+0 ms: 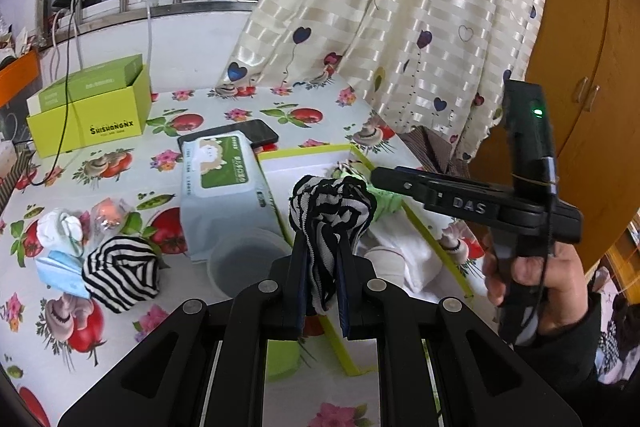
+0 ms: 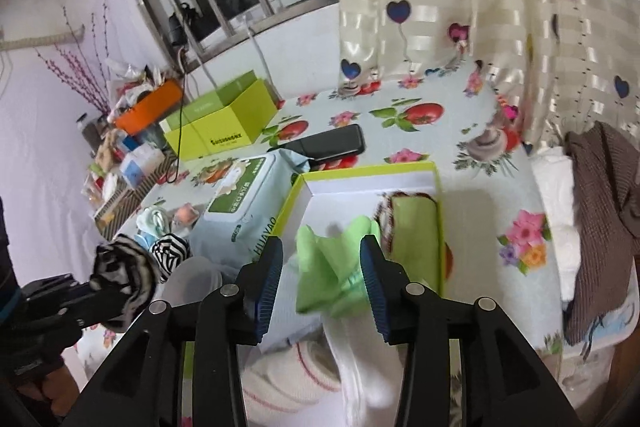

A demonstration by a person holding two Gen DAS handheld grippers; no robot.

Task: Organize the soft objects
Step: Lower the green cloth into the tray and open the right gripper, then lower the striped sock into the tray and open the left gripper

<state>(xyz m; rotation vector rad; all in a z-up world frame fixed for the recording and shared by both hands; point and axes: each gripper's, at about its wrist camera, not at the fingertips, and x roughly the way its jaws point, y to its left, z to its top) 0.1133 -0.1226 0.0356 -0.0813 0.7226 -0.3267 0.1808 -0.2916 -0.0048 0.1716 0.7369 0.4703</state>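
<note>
Nearest the left wrist camera, the left tongs [image 1: 322,279] are pressed together on a black-and-white striped sock bundle [image 1: 330,211], which bunches up above the fingertips and hangs over the near corner of a shallow lime-rimmed box [image 1: 308,151]. From the right wrist camera, the right tongs [image 2: 322,267] stand spread, and a light green cloth [image 2: 332,259] lies between the blue ribbed pads [image 2: 270,279] without being squeezed; it rests inside the same box [image 2: 368,171], above white folded fabric [image 2: 360,359] and beside a green pouch with a striped edge [image 2: 412,227] in the box's right part. A person's hand [image 1: 532,291] grips the handle of the right tool at the right edge of the left view. On the fruit-printed bench [image 1: 224,99], just left of the box, lies a pack of wet wipes [image 1: 218,183] with a dark phone [image 1: 240,135] behind it. Further left sit a second striped sock ball [image 1: 120,273], a white and pale blue sock roll [image 1: 60,229] and a blue face mask [image 1: 56,273], close together. An open lime-green carton [image 1: 86,107] stands at the far left, near the wall under the window, and a heart-patterned curtain [image 1: 400,7] hangs down to the bench's far right side
</note>
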